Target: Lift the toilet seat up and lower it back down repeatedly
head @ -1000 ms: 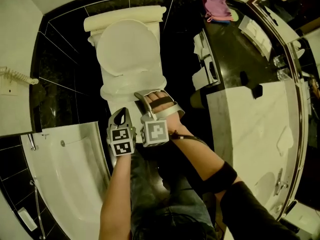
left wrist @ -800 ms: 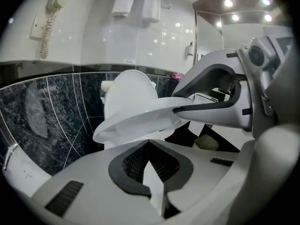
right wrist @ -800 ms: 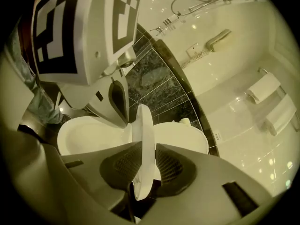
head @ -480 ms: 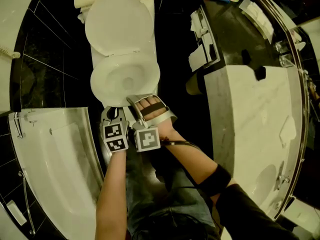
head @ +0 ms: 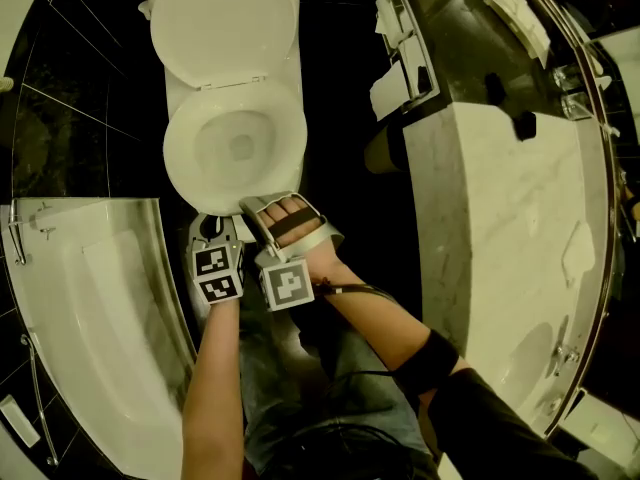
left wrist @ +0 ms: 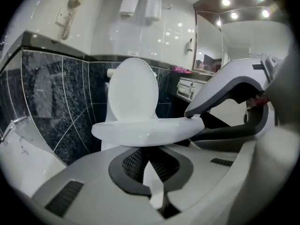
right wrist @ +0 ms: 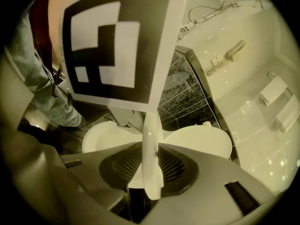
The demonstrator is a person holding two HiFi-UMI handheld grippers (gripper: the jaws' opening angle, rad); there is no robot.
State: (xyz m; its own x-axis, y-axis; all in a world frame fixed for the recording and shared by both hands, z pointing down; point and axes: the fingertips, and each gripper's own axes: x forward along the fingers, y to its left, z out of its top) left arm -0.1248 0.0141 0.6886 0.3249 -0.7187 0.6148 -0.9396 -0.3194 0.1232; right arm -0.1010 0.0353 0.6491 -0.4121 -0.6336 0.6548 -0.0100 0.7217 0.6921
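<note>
The toilet lid [head: 222, 23] stands raised, and the toilet seat [head: 182, 158] lies low over the bowl [head: 238, 148]. My right tongs [right wrist: 151, 158] grasp the seat's front rim, and their jaws have just eased wider around it. My left tongs [left wrist: 149, 168] are slightly parted, hold nothing, and sit just beneath that rim.

We're in a bathroom, no doubt about it: a white toilet [head: 232, 93] sits against glossy black marble tiles [left wrist: 51, 97], a bathtub [head: 100, 308] curves along one side, and a pale marble vanity top [head: 500, 228] runs along the other. There's a wall mirror [left wrist: 208, 46] under bright ceiling spotlights [left wrist: 226, 2], and folded towels [left wrist: 138, 4] hang on a rail. A telephone handset [left wrist: 72, 11] is on the wall, which gives it a hotel look.
</note>
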